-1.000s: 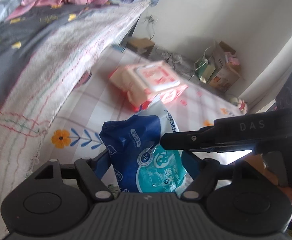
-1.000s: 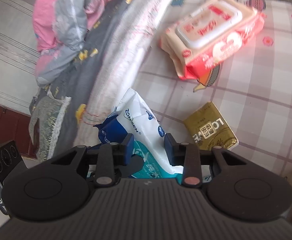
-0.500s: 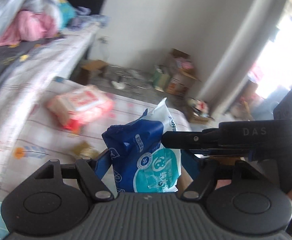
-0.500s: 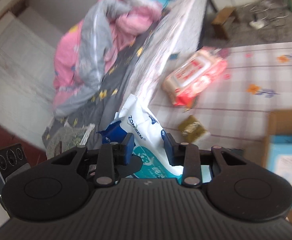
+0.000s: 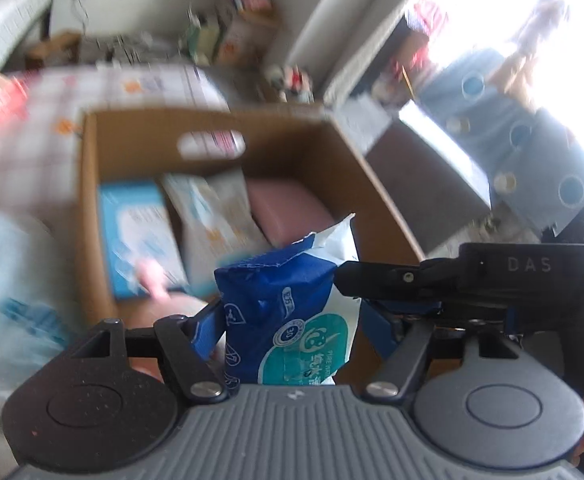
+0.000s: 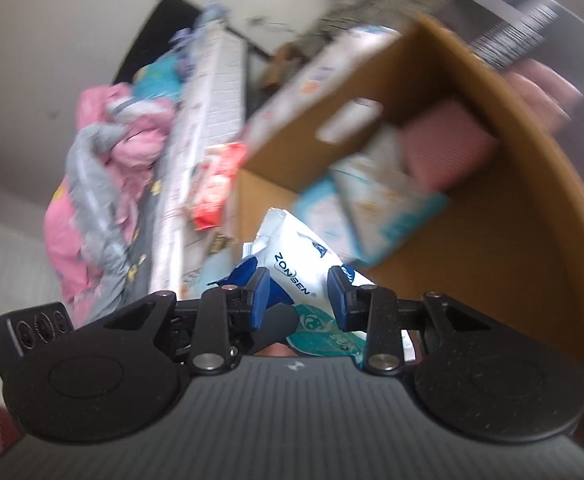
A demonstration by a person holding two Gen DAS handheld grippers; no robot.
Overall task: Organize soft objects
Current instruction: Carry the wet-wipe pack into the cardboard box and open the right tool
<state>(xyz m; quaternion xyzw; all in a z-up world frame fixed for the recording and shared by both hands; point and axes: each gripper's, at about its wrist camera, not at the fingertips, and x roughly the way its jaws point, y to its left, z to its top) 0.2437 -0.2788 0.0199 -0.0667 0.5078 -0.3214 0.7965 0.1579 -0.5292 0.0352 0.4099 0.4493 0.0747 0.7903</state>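
Crinkly blue-white plastic wipes pack [image 5: 288, 320] between both sets of fingers: right gripper [image 6: 299, 294] pinching it, left gripper [image 5: 292, 320] closing around it, left pad touching. Beyond fingertips, open cardboard box [image 5: 92, 208] with blurred soft packs. Right view only: pink-grey bedding [image 6: 104, 184].

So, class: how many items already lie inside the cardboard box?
3 in the cardboard box: a light blue pack at left, a pale pack in the middle, a pink item at right. More may be hidden underneath.
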